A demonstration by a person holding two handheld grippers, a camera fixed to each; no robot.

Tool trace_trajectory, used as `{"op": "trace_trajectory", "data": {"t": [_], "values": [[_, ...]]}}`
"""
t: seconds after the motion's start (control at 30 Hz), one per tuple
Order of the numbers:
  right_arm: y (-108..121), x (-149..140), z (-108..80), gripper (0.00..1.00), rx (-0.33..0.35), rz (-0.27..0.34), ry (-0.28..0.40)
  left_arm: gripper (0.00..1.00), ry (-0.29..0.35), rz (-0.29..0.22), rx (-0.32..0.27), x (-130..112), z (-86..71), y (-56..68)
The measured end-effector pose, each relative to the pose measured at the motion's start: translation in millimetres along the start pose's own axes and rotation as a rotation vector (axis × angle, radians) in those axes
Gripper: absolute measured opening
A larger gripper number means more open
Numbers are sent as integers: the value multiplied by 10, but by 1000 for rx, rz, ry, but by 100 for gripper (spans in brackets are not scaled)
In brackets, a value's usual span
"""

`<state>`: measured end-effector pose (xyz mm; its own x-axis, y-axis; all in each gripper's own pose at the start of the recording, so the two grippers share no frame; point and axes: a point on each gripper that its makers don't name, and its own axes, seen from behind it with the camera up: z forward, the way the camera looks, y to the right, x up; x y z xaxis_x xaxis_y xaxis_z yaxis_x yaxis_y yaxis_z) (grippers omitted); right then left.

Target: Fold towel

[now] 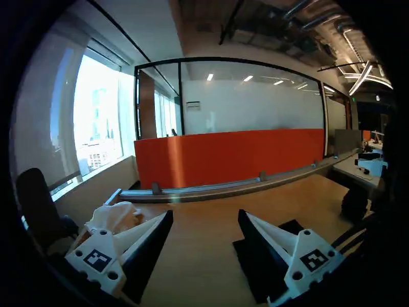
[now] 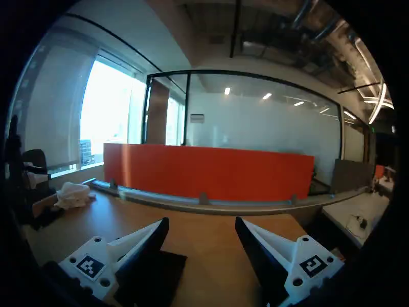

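Note:
A crumpled cream towel (image 1: 116, 215) lies in a heap at the left end of the wooden desk (image 1: 204, 240), just beyond and left of my left gripper's left finger. My left gripper (image 1: 204, 225) hangs open above the desk with nothing between its fingers. In the right gripper view the same towel (image 2: 72, 194) sits far off at the left end of the desk (image 2: 204, 240). My right gripper (image 2: 201, 230) is open too, empty, well away from the towel.
A black mat (image 1: 266, 250) lies on the desk under the left gripper, and a black mat (image 2: 153, 276) shows under the right one. An orange partition (image 1: 230, 153) and a metal rail (image 1: 214, 188) run along the desk's far edge. A dark chair (image 1: 36, 204) stands at the left.

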<state>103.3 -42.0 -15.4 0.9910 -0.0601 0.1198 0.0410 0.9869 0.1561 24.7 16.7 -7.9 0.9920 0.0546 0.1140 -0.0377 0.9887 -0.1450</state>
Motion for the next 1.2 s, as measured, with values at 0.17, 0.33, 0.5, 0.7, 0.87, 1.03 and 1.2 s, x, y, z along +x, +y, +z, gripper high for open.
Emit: {"op": "trace_trajectory", "data": {"t": [0.17,0.33,0.5,0.7,0.87,1.03,1.2], "values": [[-193,40,42,100,102,-30,-43,94,-33,16,-97,53,31,196],[-336,13,62,100,184,-61,-82,94,-62,-2,-184,23,43,393],[-447,-140,52,100,246,-102,-136,94,-114,1,-227,-147,46,489],[-584,-298,15,100,325,-165,-203,94,-170,58,-287,-321,40,640],[-653,-339,5,100,367,-204,-230,94,-193,95,-335,-375,48,756],[-735,-420,-17,100,409,-226,-255,94,-213,111,-358,-468,44,814],[-803,-543,-37,100,438,-233,-272,94,-240,123,-378,-624,36,868]]}}
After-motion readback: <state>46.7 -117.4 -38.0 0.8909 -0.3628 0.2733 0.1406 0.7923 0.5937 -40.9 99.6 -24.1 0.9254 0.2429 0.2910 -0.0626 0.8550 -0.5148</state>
